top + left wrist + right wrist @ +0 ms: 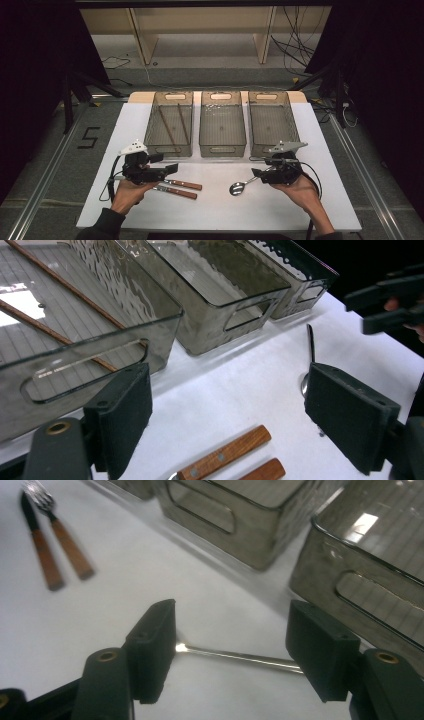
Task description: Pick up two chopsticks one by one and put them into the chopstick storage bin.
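Table (pixel 130 200) bearing three bins (pixel 222 125). Left gripper (pixel 167 170), released, hovers over wooden-handled cutlery (pixel 182 188). Right gripper (pixel 230 645), released, straddles the spoon (pixel 242 186) handle lying before the right bin, apparently poised to grasp for sorting.

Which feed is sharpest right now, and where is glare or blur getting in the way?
High view: sharp on the white table, dark surroundings. Left gripper view: crisp, with a bright glare patch on the smoky clear plastic bin. Right gripper view: the wooden-handled fork and knife look soft; the metal spoon handle reads clearly.
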`<state>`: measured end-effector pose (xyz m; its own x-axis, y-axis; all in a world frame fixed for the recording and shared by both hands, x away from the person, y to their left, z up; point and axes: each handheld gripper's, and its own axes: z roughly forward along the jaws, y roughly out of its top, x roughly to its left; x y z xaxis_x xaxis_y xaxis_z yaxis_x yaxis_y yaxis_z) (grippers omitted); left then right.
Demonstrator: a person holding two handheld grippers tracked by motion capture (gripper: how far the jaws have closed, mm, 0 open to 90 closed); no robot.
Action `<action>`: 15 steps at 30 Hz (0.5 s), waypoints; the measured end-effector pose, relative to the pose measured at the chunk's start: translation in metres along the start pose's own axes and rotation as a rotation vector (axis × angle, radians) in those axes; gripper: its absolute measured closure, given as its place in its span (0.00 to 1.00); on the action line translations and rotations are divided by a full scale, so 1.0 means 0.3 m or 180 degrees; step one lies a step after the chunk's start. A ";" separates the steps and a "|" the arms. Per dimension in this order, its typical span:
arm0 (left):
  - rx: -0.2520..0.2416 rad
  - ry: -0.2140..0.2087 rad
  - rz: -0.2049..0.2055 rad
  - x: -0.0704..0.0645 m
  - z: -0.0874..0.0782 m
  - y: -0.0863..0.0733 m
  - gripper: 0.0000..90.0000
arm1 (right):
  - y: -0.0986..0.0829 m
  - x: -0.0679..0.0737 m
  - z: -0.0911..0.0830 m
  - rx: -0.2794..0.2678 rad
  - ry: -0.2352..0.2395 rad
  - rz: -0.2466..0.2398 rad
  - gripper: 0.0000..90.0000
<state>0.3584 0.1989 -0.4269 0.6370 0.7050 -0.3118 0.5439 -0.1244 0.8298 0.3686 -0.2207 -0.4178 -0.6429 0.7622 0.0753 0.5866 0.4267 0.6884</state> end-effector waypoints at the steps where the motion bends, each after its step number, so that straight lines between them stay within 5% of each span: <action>1: -0.0013 0.0009 0.0036 -0.003 -0.004 -0.005 0.20 | 0.000 -0.007 0.008 0.0004 -0.0032 0.0015 0.45; 15: -0.0225 -0.0021 0.0227 -0.048 -0.037 -0.074 0.20 | -0.017 -0.063 0.091 0.0101 -0.0169 0.0122 0.62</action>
<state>0.3309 0.1993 -0.4357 0.6765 0.6914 -0.2537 0.4573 -0.1243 0.8806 0.3912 -0.2239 -0.4424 -0.5930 0.8028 0.0622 0.6262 0.4112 0.6624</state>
